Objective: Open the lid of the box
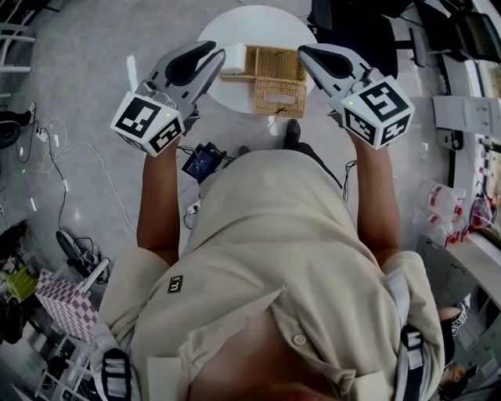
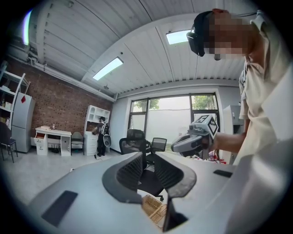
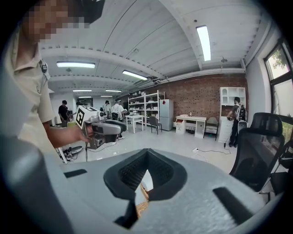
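Two tools are in our hands, held above a round white bench [image 1: 258,19]. The left hand-held gripper [image 1: 218,53] has its jaws apart, and nothing stands between them. The right hand-held gripper [image 1: 302,50] has its jaws closed together and holds nothing. The wicker box [image 1: 279,98] stands on the bench, between the two tips in the head view. Neither hand-held gripper touches it.

Tan woven box [image 1: 279,78] on a white table [image 1: 254,23].
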Demonstrator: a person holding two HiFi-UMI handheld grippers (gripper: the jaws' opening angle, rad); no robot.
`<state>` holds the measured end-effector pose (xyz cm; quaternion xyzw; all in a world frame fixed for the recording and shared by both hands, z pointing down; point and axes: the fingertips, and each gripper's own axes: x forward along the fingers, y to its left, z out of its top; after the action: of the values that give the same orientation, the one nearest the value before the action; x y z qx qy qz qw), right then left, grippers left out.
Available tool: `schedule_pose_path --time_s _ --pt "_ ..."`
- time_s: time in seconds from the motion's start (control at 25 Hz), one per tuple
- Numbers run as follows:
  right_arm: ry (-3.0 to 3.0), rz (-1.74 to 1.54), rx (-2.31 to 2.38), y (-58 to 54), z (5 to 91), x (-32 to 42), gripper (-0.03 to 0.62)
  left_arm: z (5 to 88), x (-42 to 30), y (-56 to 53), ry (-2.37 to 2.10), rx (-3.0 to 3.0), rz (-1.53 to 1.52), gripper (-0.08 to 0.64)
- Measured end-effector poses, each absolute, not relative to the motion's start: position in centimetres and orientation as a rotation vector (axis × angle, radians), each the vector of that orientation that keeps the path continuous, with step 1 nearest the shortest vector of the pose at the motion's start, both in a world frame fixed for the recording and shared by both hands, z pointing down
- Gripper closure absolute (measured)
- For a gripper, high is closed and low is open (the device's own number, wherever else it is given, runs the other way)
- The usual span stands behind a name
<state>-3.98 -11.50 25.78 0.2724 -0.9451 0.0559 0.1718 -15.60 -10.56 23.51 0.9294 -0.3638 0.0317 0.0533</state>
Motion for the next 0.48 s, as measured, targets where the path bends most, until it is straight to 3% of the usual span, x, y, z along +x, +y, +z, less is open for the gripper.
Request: schedule_pose_path --time_s 0.48 --pt "-2.658 0.16 0.777 -12.3 26.3 -5.7 0.603 24.1 -17.5 -11.3 -1.101 2.813 0.097 0.483"
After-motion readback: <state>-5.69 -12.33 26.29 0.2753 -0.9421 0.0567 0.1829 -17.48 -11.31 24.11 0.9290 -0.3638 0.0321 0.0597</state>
